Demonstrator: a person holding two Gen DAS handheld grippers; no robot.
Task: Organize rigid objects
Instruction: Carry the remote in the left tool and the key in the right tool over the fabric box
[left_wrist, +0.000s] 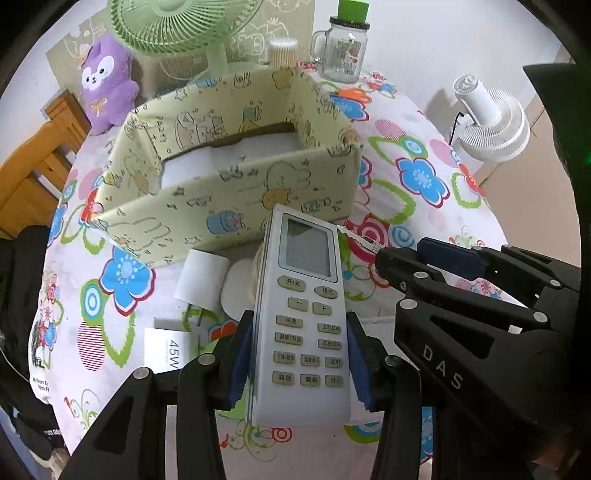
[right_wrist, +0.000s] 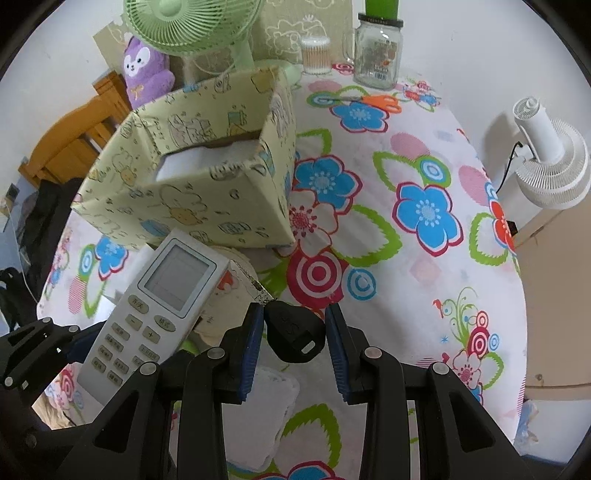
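- The left claw (left_wrist: 295, 365) pinches the remote (left_wrist: 303, 317) by its long sides; blue pads press on both edges of its lower half, beside the button rows.
- The remote stands nearly upright in that grip, screen end pointing toward the box (left_wrist: 236, 184) and overlapping the box's near wall in the left wrist view.
- The right claw (right_wrist: 294, 345) is closed on the black head of a key (right_wrist: 295, 332), a blue pad at each side of it; the metal blade sticks out forward toward the box.
- In the right wrist view the remote (right_wrist: 162, 299) shows just left of the key, tilted, its screen end close to the box's (right_wrist: 192, 177) near wall.
- In the left wrist view the right claw (left_wrist: 402, 258) reaches in just right of the remote, the key's blade (left_wrist: 356, 238) poking from its tip toward the box's near corner.
- The box, pale yellow with cartoon prints, sits open on the flowered tabletop (right_wrist: 406, 258); something white lies inside it.
- In front of the box, beneath the remote, lie a white charger (left_wrist: 201, 284) and a round white item.
- Behind the box stand a green fan (left_wrist: 177, 26), a purple plush (left_wrist: 107, 85), a tub of cotton swabs (left_wrist: 282, 51) and a glass jar (left_wrist: 341, 51).
- A white fan (right_wrist: 546, 162) stands well right of the box, past the tabletop's edge.
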